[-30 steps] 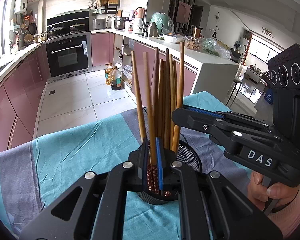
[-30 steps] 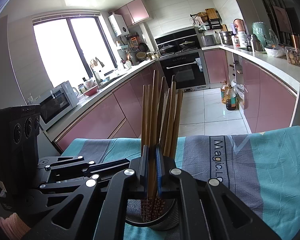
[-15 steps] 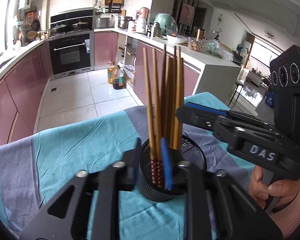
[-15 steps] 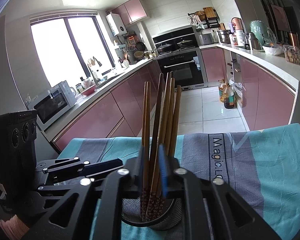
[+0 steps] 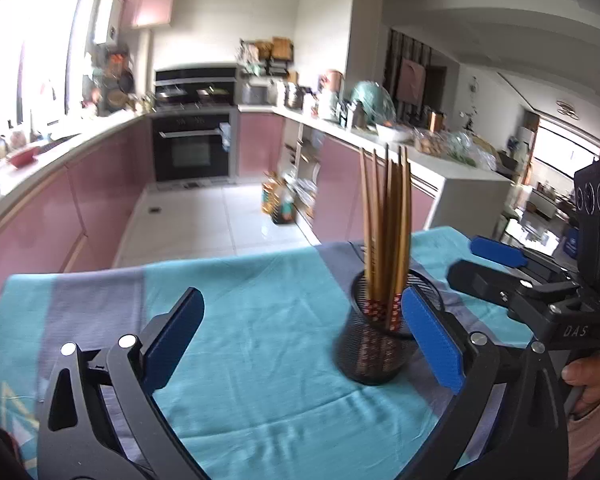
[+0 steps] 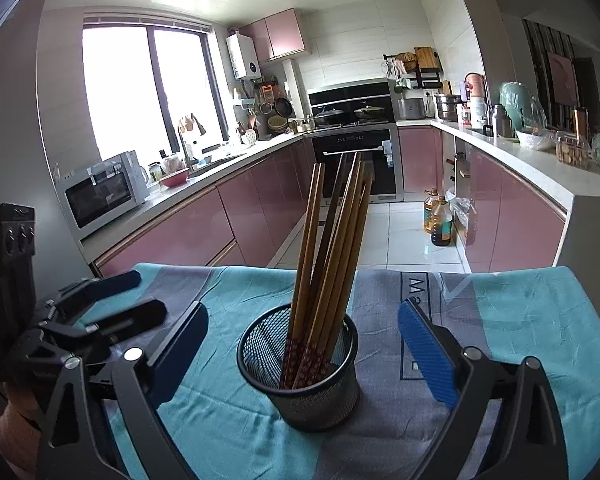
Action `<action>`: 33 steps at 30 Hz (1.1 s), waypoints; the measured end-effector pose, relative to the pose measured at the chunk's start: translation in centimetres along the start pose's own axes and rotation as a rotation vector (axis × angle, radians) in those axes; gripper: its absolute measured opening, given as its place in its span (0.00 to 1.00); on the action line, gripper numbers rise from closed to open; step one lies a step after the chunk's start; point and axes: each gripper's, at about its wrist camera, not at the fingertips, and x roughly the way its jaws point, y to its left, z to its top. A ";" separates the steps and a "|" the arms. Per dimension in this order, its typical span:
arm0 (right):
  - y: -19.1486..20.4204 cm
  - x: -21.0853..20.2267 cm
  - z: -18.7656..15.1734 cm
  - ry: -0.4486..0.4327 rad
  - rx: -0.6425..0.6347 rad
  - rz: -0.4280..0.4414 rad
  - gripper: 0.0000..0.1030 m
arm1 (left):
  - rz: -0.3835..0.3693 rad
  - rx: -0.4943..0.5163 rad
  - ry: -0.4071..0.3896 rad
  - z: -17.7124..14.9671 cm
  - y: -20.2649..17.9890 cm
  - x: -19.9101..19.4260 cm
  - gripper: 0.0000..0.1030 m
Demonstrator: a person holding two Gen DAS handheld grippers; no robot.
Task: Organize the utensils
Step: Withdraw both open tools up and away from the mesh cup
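Observation:
A black mesh cup (image 6: 304, 376) stands on the teal and grey cloth (image 6: 520, 320). Several wooden chopsticks (image 6: 332, 240) with red patterned ends stand in it, leaning up and away. In the left wrist view the cup (image 5: 374, 344) and chopsticks (image 5: 388, 232) sit right of centre. My left gripper (image 5: 300, 344) is open and empty, its right pad (image 5: 432, 340) beside the cup. My right gripper (image 6: 300, 348) is open and empty, with the cup between its jaws. Each gripper shows in the other's view, the left one (image 6: 112, 296) and the right one (image 5: 496, 260).
The cloth-covered table ends at its far edge (image 6: 260, 270), with tiled floor beyond. Pink kitchen cabinets (image 6: 204, 224), an oven (image 6: 356, 160) and a cluttered counter (image 6: 540, 152) lie behind. Oil bottles (image 6: 440, 220) stand on the floor.
Both grippers were shut on chopsticks above the cup. They have opened wide, let the chopsticks drop into the cup, and pulled back; the left one has swung left.

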 end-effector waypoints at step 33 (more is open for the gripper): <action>7.5 -5.7 -5.4 -0.215 -0.131 -0.162 0.93 | 0.237 -0.013 -0.259 -6.0 0.9 -13.4 0.94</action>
